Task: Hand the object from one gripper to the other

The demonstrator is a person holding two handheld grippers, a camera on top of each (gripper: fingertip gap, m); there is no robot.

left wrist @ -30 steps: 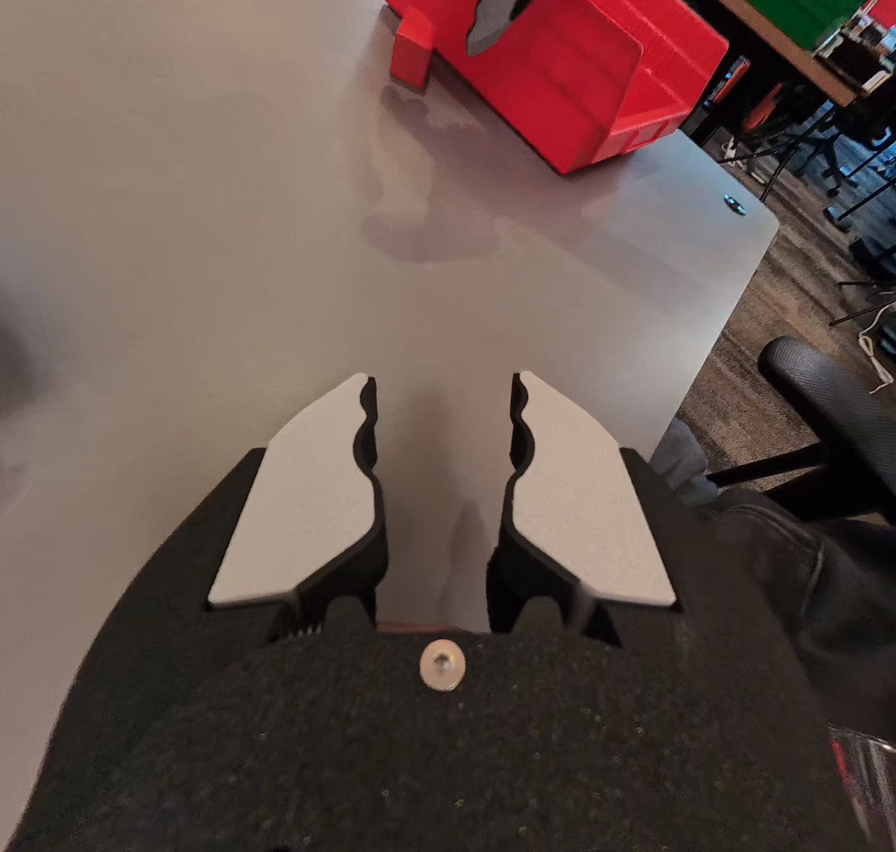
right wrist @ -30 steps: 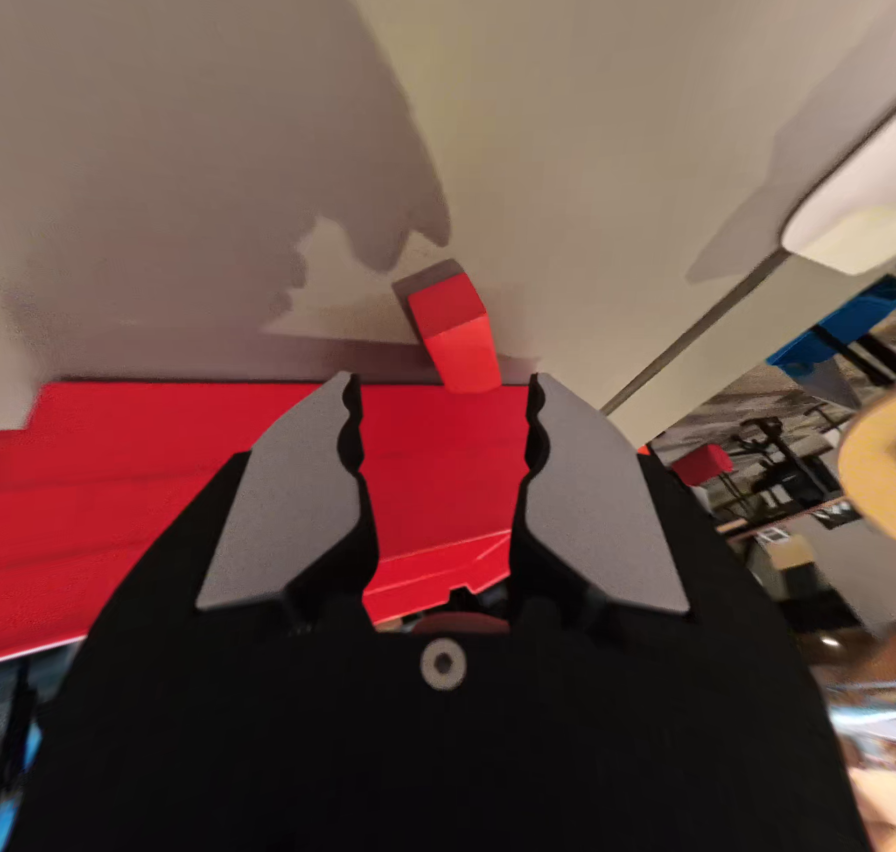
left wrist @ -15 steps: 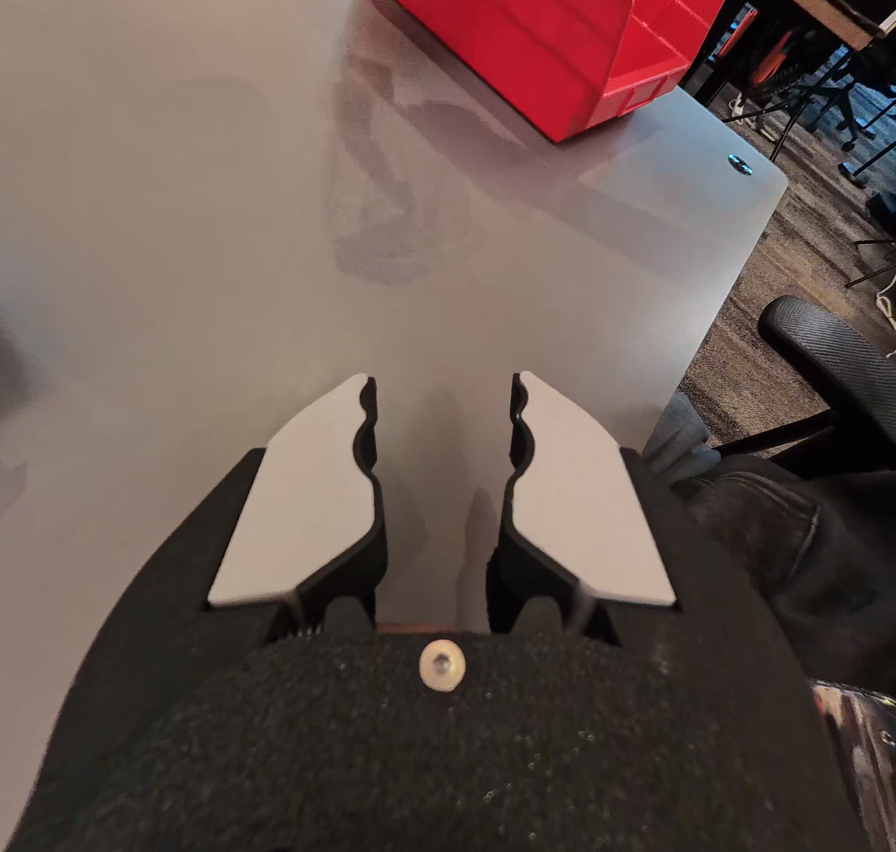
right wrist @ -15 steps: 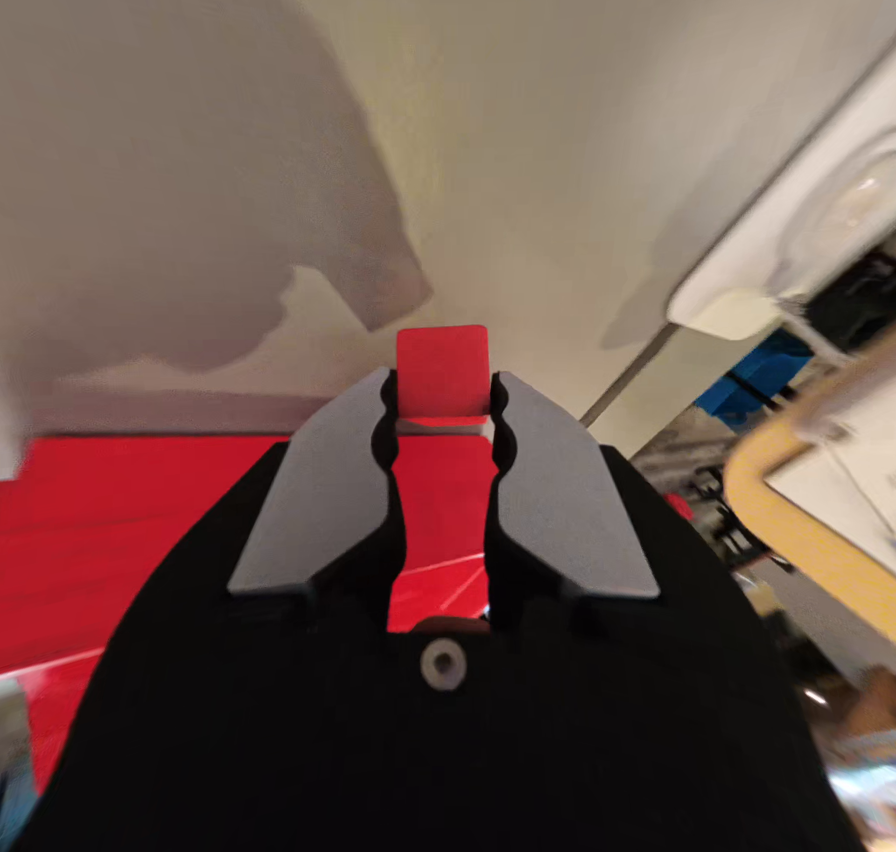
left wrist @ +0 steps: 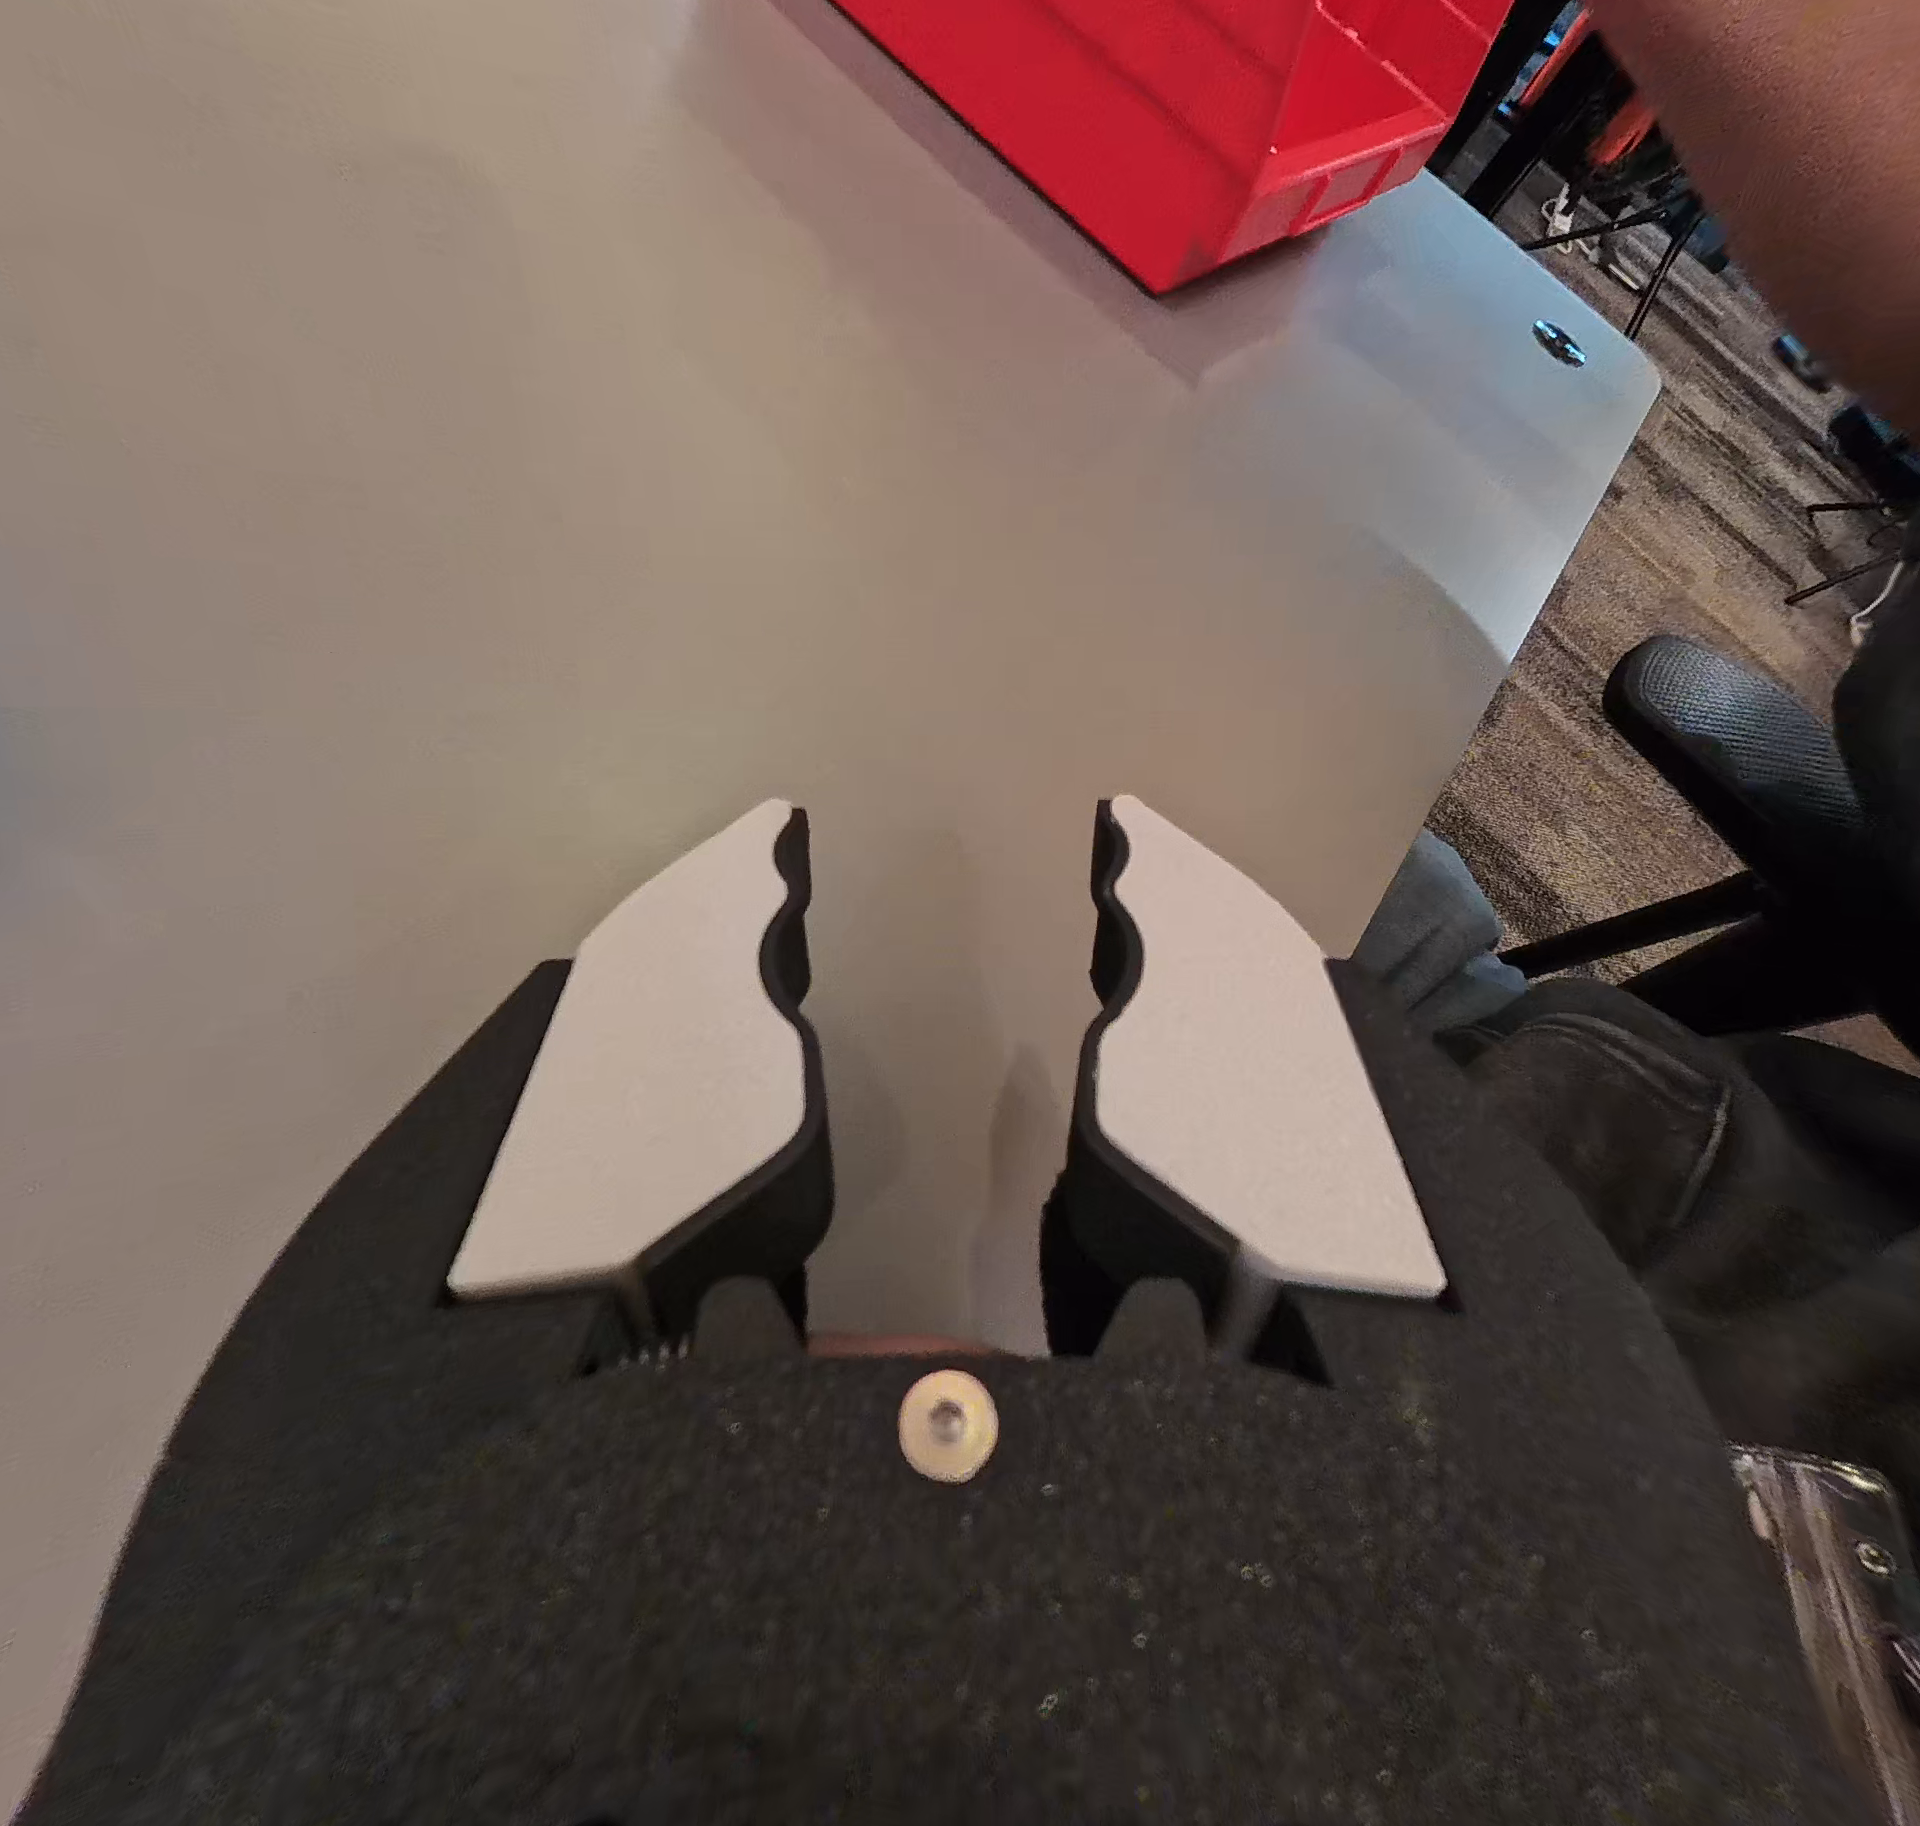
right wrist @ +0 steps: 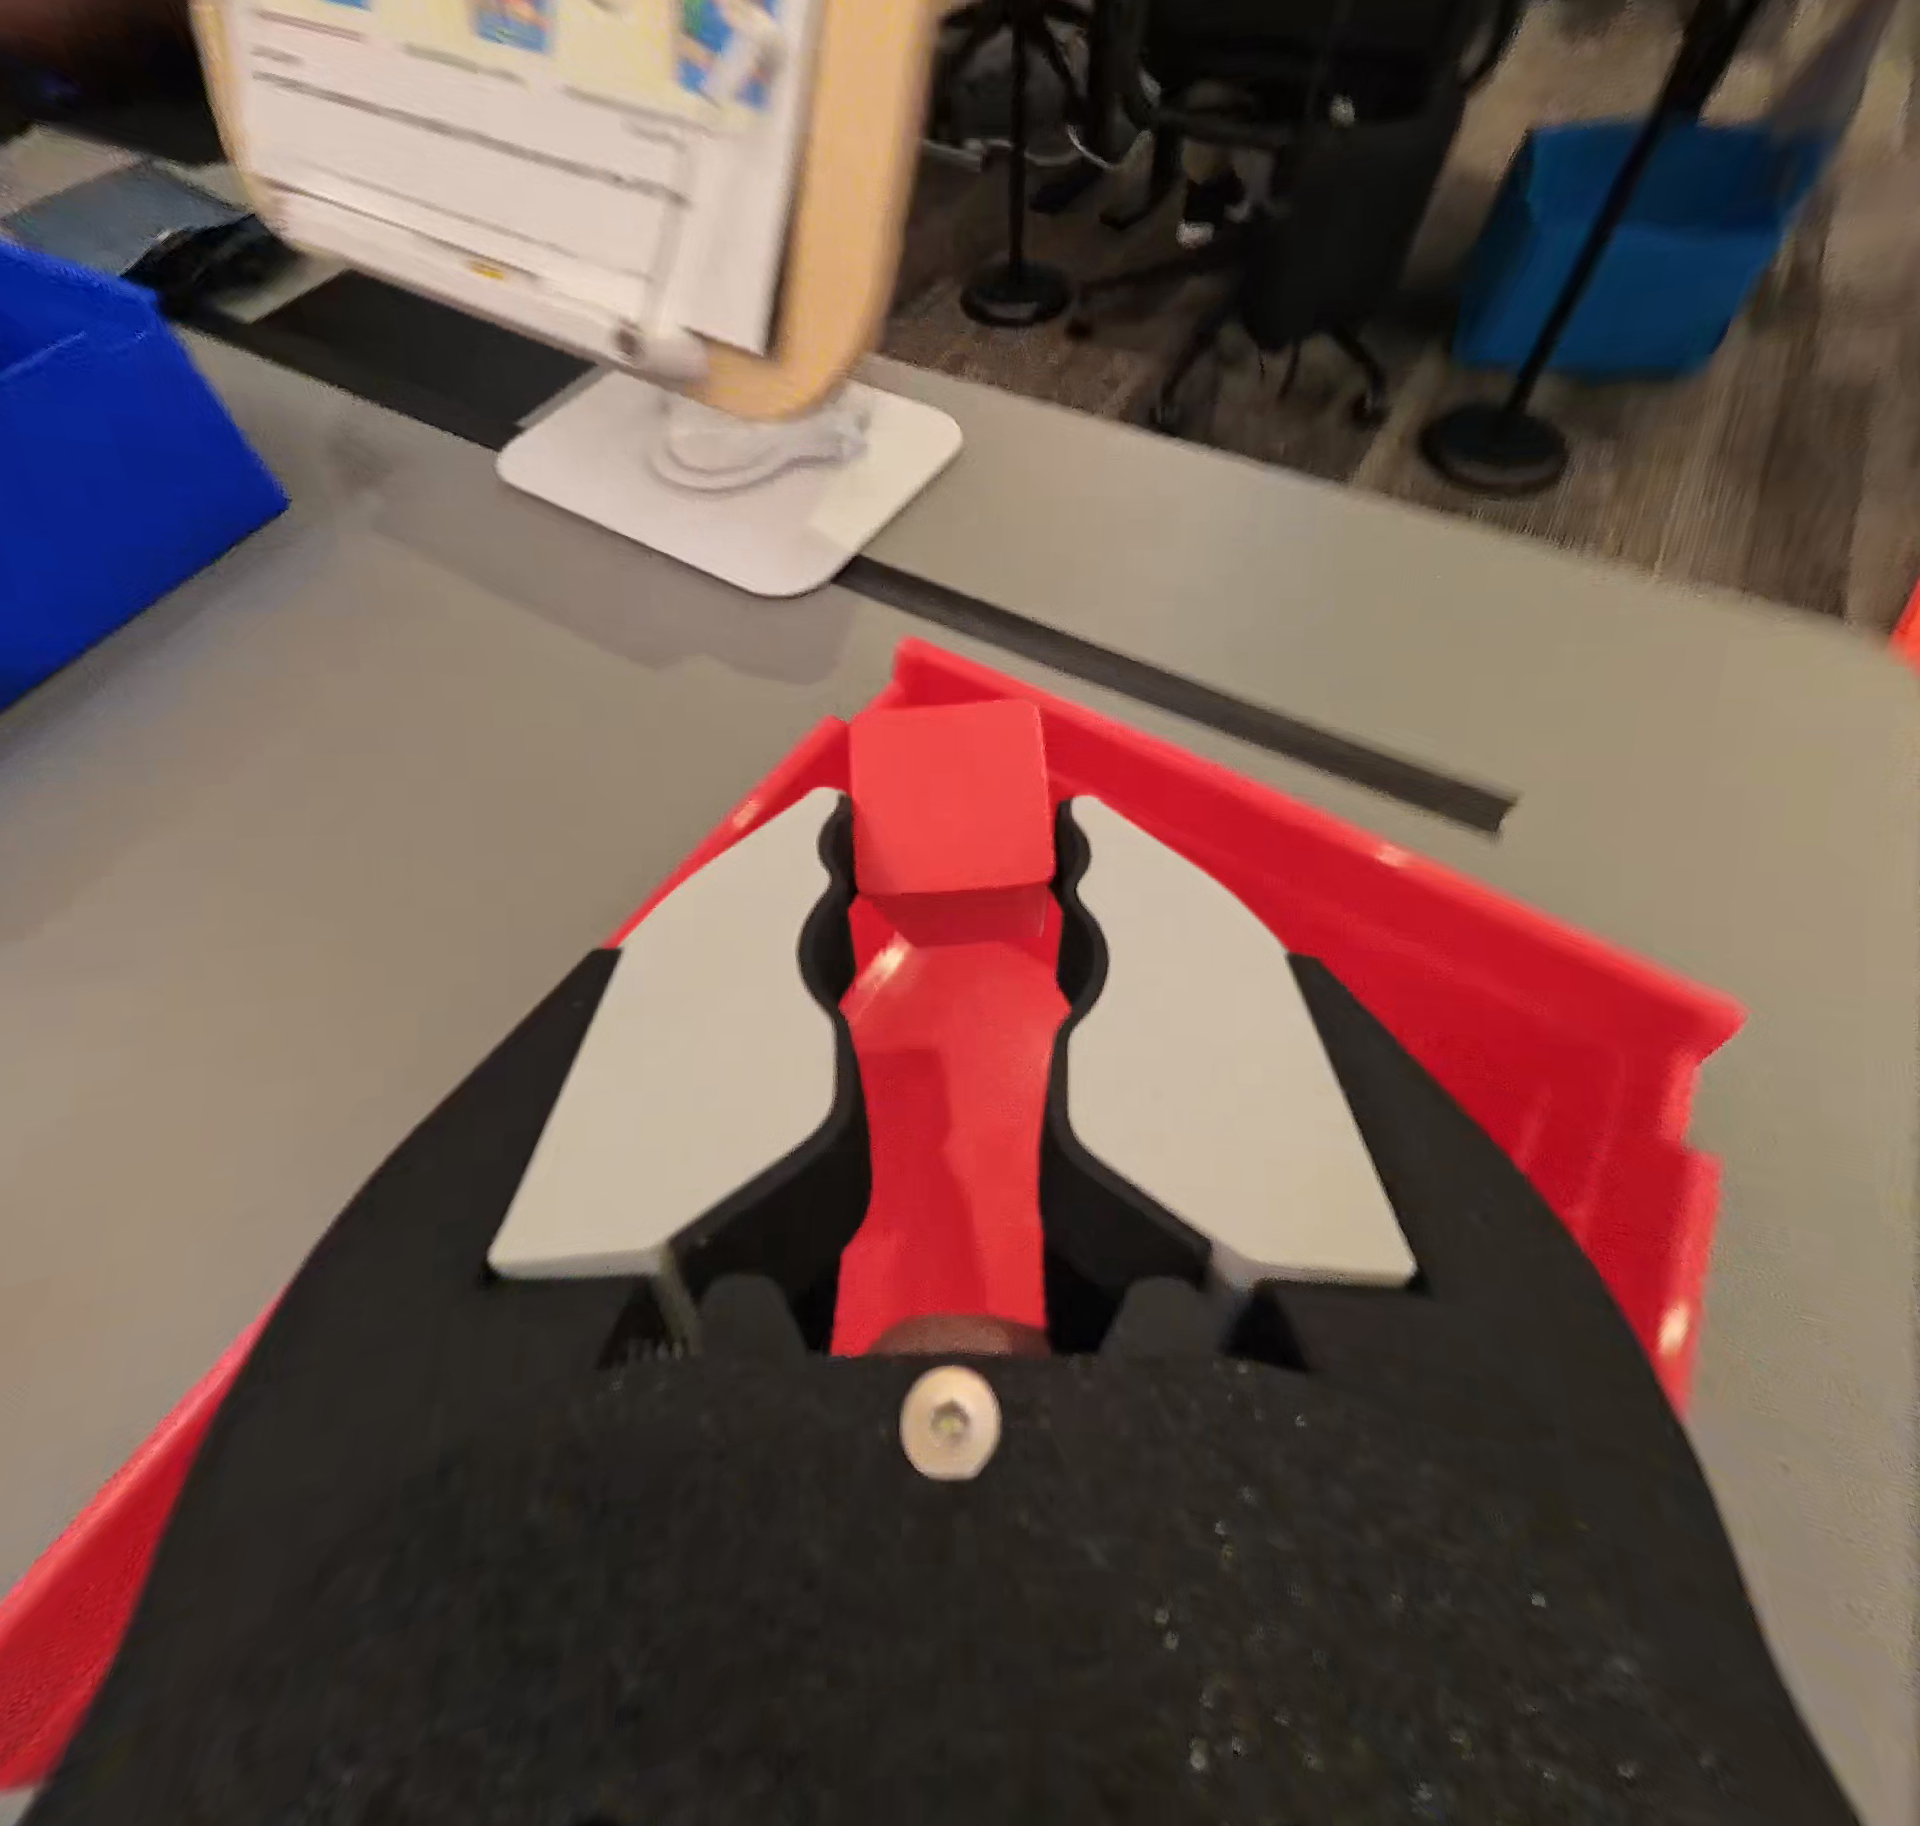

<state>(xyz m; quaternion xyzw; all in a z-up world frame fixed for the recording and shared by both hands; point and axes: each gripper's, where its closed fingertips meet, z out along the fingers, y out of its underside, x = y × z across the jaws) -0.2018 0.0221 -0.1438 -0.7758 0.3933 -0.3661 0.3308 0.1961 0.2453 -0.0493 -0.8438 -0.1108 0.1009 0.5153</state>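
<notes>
Red cube (right wrist: 948, 808) sits pinched at the right gripper (right wrist: 954, 857) fingertips, above the red bin (right wrist: 1455, 955). Left gripper (left wrist: 951, 831) gapes empty over the table (left wrist: 416, 426). Risk: shallow tip hold, cube could twist out mid-transfer.

The red cube (right wrist: 948, 808) has smooth faces and rounded edges. It sits tilted, clamped between the two fingertips of the right tool (right wrist: 954, 841), above the red bin (right wrist: 1455, 955).
</notes>
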